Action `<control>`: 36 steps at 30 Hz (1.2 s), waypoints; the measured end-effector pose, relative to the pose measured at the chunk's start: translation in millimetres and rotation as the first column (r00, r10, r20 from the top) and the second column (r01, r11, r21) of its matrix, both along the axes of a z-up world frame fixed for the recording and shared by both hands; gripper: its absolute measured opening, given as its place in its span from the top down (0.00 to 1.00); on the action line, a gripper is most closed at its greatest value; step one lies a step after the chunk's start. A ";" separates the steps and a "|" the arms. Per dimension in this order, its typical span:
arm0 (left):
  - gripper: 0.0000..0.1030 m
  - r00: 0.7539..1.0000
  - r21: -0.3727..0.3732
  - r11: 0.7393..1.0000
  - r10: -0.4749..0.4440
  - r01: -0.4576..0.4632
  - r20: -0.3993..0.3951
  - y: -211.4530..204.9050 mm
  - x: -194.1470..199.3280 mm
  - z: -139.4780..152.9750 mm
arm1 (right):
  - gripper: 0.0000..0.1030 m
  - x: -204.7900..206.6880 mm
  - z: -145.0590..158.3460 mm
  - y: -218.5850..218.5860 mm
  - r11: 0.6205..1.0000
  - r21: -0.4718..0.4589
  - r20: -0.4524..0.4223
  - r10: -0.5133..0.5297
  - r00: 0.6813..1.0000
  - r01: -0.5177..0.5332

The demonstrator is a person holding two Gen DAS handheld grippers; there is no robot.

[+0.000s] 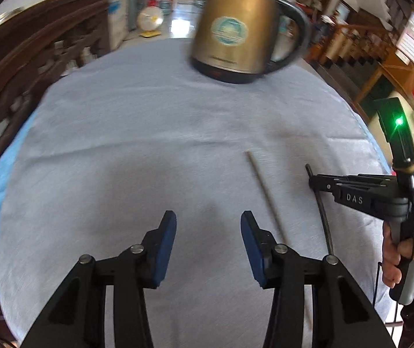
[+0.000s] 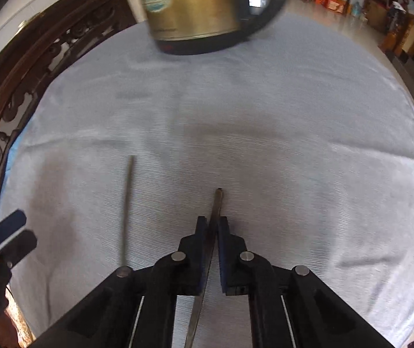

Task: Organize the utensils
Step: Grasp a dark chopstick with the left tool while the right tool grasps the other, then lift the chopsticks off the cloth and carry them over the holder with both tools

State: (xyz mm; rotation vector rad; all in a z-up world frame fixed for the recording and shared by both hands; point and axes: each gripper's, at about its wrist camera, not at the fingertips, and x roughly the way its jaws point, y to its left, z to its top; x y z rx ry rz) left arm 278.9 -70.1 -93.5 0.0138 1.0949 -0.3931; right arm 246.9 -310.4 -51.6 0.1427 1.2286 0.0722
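— So, what's held?
— A thin dark chopstick, clamped in the right gripper. Its lighter twin lies loose on the cloth beside it.
— And the left gripper?
— Apart, blue pads over bare cloth.
— Anything nearby?
— A brass-coloured kettle, round-bellied, standing at the far edge of the pale blue woven tablecloth; carved dark wood behind.
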 end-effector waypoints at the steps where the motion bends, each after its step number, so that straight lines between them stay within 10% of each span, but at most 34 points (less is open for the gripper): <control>1: 0.54 1.000 0.001 1.000 -0.015 0.015 -0.007 -8.4 5.3 -1.7 | 0.93 -1.9 -0.1 -8.5 1.000 0.006 0.000 -0.009 1.000 0.009; 12: 0.55 0.993 0.057 0.995 -0.075 0.081 -0.093 -80.2 52.8 -34.2 | 0.91 -9.8 -5.5 -54.3 0.992 0.122 -0.021 -0.026 0.999 0.028; 17: 0.91 0.994 0.117 0.987 -0.104 0.107 -0.037 -86.9 51.1 -36.7 | 0.91 -8.8 -6.5 -62.5 0.991 0.129 -0.028 -0.025 0.999 0.029; 36: 0.96 0.985 -0.014 0.999 0.047 -0.046 0.163 27.6 -25.2 45.9 | 0.93 -100.9 45.5 -105.3 0.947 0.272 0.192 -0.229 0.954 0.172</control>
